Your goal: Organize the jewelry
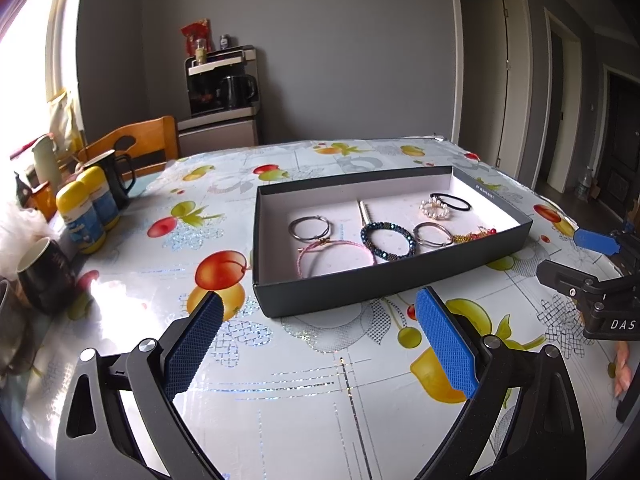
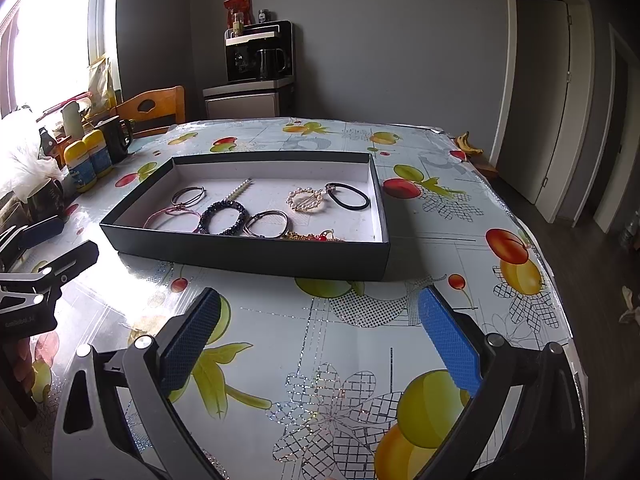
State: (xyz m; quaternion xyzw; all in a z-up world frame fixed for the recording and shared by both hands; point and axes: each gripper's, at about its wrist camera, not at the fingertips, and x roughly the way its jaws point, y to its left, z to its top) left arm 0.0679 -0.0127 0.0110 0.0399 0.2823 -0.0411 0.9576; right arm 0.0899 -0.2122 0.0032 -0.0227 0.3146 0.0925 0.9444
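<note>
A shallow black box (image 1: 360, 286) (image 2: 248, 258) with a white floor sits on the fruit-print table. In it lie a silver bangle (image 1: 309, 227) (image 2: 188, 195), a pink cord bracelet (image 1: 320, 254) (image 2: 170, 216), a dark beaded bracelet (image 1: 387, 240) (image 2: 222, 217), a second silver bangle (image 1: 431, 234) (image 2: 266, 224), a pearl ring-shaped piece (image 1: 434, 208) (image 2: 305, 200), a black hair tie (image 1: 451, 201) (image 2: 347, 196), a gold chain with red bits (image 1: 476, 235) (image 2: 314, 235) and a pearl stick (image 1: 364, 212) (image 2: 240, 189). My left gripper (image 1: 318, 312) is open and empty, just short of the box. My right gripper (image 2: 320, 308) is open and empty, also short of it.
Two yellow-capped bottles (image 1: 82, 216) (image 2: 89, 158), dark mugs (image 1: 42, 276) (image 2: 116, 132) and clutter stand along the table's left edge by a wooden chair (image 1: 136, 148). A banana (image 2: 466, 142) lies at the far right corner. The table edge (image 2: 552, 280) drops off at right.
</note>
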